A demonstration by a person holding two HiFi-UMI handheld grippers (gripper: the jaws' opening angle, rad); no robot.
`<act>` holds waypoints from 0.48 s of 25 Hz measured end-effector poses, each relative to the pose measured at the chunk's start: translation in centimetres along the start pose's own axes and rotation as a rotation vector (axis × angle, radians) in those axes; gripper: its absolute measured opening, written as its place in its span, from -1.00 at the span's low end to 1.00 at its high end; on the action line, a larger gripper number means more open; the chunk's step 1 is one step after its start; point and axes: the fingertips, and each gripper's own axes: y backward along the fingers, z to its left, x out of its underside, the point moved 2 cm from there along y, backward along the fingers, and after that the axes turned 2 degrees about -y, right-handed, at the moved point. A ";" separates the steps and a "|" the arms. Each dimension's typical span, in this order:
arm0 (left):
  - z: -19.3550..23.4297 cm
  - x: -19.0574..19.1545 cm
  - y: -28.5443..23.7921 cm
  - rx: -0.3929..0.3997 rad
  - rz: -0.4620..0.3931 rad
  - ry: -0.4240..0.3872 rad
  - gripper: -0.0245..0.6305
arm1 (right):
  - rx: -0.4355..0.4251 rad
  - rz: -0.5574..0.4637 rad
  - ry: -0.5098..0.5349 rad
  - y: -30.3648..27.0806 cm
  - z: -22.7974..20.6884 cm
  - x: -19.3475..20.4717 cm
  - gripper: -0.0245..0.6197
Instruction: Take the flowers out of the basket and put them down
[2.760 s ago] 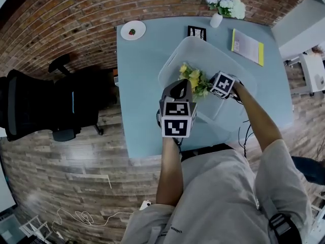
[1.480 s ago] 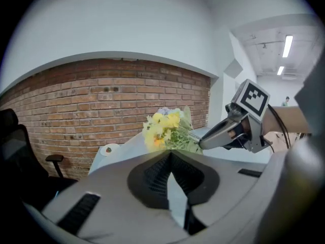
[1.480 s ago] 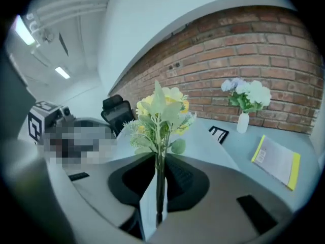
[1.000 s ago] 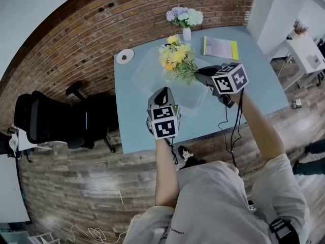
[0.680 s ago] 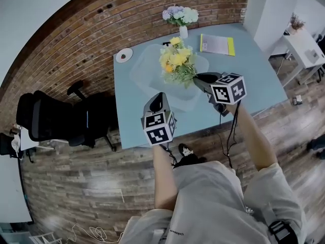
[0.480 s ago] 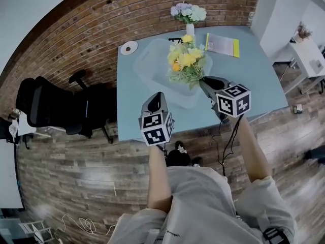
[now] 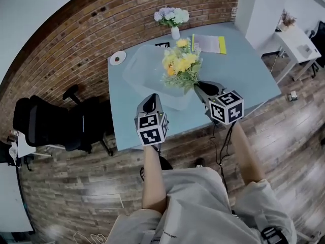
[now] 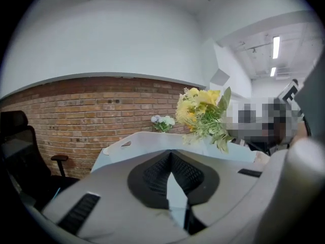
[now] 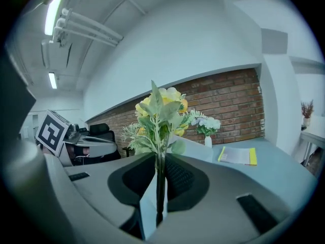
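Head view: yellow bouquet [image 7: 180, 65] held above clear basket [image 7: 133, 70] on blue tabletop [image 7: 244, 70], its stems in right gripper [image 7: 199, 88]; left gripper [image 7: 149, 103] nearby.
Left gripper view: jaws closed together, empty.
Right gripper view: jaws clamped on bouquet stems.

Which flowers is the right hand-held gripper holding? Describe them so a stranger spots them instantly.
On the blue table sits a clear basket. Over it, the right hand-held gripper pinches the stem of the yellow bouquet: yellow and leafy, held in the air, unlike the pale bunch standing in a white vase.
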 end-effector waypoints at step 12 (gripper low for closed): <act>4.0 1.3 -1.7 0.248 -0.036 -0.106 -0.86 | 0.197 -0.076 -0.060 -4.2 4.6 0.4 -0.66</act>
